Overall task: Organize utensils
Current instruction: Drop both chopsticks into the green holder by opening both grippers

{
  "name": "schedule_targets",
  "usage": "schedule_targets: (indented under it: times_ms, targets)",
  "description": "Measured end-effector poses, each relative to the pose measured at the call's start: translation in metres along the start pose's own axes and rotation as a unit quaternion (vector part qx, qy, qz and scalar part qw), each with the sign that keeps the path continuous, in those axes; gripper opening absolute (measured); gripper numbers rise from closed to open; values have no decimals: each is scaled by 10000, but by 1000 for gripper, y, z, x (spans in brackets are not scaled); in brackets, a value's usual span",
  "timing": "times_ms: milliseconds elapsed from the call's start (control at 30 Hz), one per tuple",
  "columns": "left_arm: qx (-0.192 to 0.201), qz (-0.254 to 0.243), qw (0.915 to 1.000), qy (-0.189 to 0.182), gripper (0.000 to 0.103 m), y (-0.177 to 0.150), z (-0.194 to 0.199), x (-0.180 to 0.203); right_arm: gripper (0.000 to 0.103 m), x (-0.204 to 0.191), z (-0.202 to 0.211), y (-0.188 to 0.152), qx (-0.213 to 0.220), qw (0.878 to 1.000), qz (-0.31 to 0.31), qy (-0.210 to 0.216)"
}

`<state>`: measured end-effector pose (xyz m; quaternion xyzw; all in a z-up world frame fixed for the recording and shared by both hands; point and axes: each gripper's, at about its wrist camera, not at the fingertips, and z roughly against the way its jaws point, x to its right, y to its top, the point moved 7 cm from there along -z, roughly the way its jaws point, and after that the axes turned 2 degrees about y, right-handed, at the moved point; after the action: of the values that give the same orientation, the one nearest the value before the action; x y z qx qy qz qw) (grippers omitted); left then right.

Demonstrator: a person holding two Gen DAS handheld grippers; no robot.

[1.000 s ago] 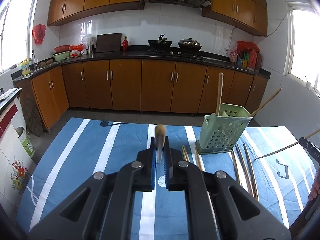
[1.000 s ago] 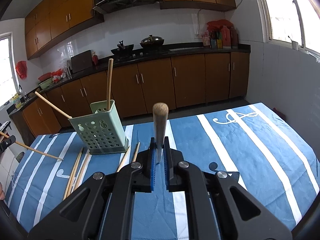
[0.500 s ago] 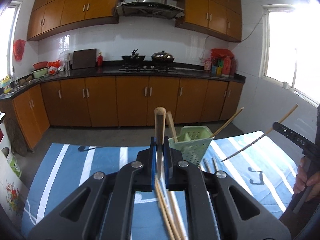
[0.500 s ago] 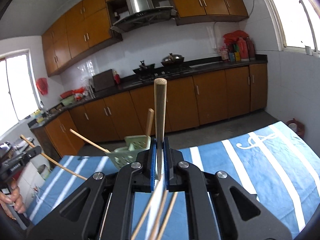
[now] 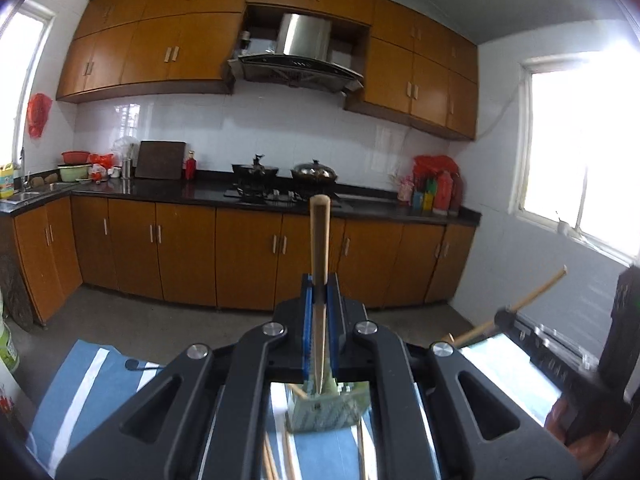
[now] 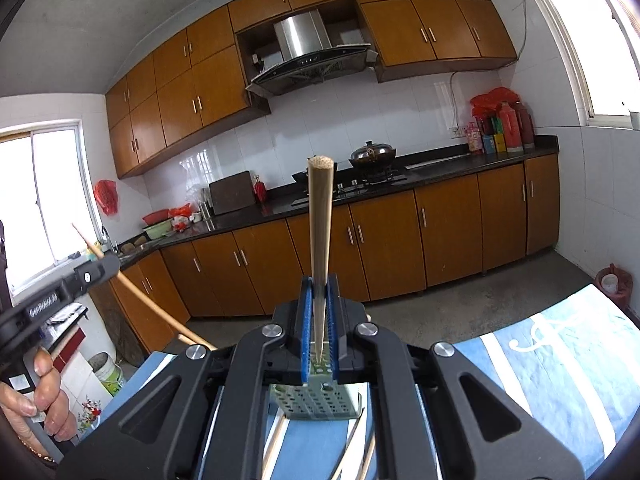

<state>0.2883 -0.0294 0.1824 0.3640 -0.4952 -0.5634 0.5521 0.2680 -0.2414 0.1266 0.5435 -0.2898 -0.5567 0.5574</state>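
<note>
My left gripper (image 5: 319, 300) is shut on a wooden chopstick (image 5: 319, 248) that stands upright, its thin end just over the green perforated utensil holder (image 5: 320, 414) below the jaws. My right gripper (image 6: 319, 304) is shut on another wooden chopstick (image 6: 319, 232), also upright, its tip above the same holder (image 6: 316, 402). Each gripper shows in the other's view: the right one (image 5: 532, 326) at the right edge, the left one (image 6: 68, 290) at the left edge, each with its chopstick. Loose chopsticks (image 6: 276, 444) lie on the cloth beside the holder.
The holder stands on a table with a blue cloth with white stripes (image 6: 560, 364). Behind it are a grey floor, brown kitchen cabinets (image 5: 184, 252), a black counter with a stove and pots (image 5: 280, 184). A hand (image 6: 44, 396) holds the left gripper.
Both grippers have risen and tilted up, and come in over the holder with their chopsticks turned upright. The holder now sits directly beneath both jaws.
</note>
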Motion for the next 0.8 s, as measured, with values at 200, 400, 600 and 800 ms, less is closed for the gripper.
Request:
schedule_targets:
  times_ms: [200, 400, 600, 800]
  targets:
    - [-64, 262, 9995, 151, 8, -7, -40, -7, 8, 6, -32, -13, -302, 9995, -88, -66]
    - [-496, 222, 9984, 181, 8, -37, -80, -9, 8, 10, -54, -33, -623, 9980, -97, -73]
    - [-702, 156, 9972, 207, 8, -54, -97, -14, 8, 9, -62, -46, -816, 9966, -71, -47]
    - [-830, 187, 9961, 237, 9, -62, -101, -18, 8, 10, -68, -49, -937, 9955, -102, -92]
